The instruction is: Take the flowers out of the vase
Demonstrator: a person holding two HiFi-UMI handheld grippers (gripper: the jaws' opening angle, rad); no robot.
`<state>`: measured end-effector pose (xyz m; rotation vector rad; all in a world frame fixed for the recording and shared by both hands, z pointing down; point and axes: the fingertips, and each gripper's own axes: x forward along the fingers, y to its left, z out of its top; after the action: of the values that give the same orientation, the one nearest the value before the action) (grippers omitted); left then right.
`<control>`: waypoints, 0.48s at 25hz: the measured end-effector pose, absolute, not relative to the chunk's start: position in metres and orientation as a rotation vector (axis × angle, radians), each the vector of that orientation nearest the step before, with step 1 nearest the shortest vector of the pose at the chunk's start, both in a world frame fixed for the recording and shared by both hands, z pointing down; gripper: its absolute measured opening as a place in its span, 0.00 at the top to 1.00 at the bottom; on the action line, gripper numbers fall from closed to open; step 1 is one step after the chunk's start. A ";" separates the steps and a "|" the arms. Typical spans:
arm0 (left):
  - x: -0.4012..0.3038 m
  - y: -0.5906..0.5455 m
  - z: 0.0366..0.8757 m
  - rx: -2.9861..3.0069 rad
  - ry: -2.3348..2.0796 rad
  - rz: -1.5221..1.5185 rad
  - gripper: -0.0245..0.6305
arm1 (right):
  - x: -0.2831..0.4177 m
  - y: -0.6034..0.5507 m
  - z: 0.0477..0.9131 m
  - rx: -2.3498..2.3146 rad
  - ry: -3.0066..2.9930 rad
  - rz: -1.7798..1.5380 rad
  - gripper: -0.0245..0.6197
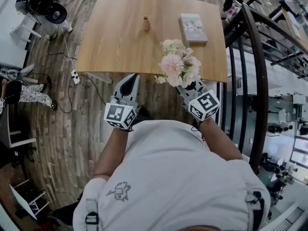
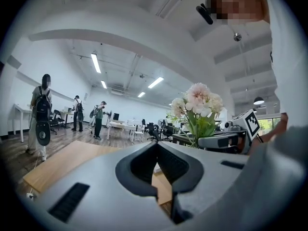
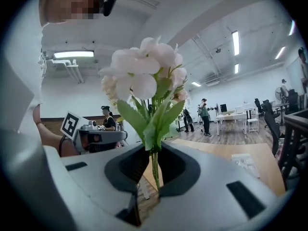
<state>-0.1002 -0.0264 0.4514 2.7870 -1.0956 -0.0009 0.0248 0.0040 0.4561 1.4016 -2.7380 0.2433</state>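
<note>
A bunch of pale pink and white flowers (image 1: 178,65) with green leaves stands upright in my right gripper (image 1: 188,87), which is shut on the thin stems (image 3: 154,170) over the table's near edge. The blooms (image 3: 144,76) fill the right gripper view above the jaws. A small tan vase (image 1: 146,23) stands empty and upright far back on the wooden table (image 1: 120,42), well away from both grippers. My left gripper (image 1: 127,91) is held level at the near table edge, left of the flowers (image 2: 197,102), its jaws shut with nothing between them.
A book (image 1: 193,28) lies flat at the table's back right. A dark metal railing (image 1: 254,76) runs along the right side. A cable and power strip (image 1: 74,74) lie on the wood floor left of the table. People (image 2: 40,114) stand in the distance.
</note>
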 end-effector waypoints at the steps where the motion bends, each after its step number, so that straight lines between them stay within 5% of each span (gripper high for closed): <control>1: -0.097 -0.020 0.451 2.785 -1.104 0.005 0.96 | 0.029 0.011 0.455 1.402 -2.740 0.244 0.87; 12: -0.077 0.039 0.454 2.769 -1.119 0.061 0.96 | 0.052 0.069 0.451 1.385 -2.771 0.254 0.87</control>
<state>-0.0768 0.0392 0.4540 2.7692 -1.1193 0.0607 0.0525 0.0687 0.4511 1.3853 -2.7711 0.2536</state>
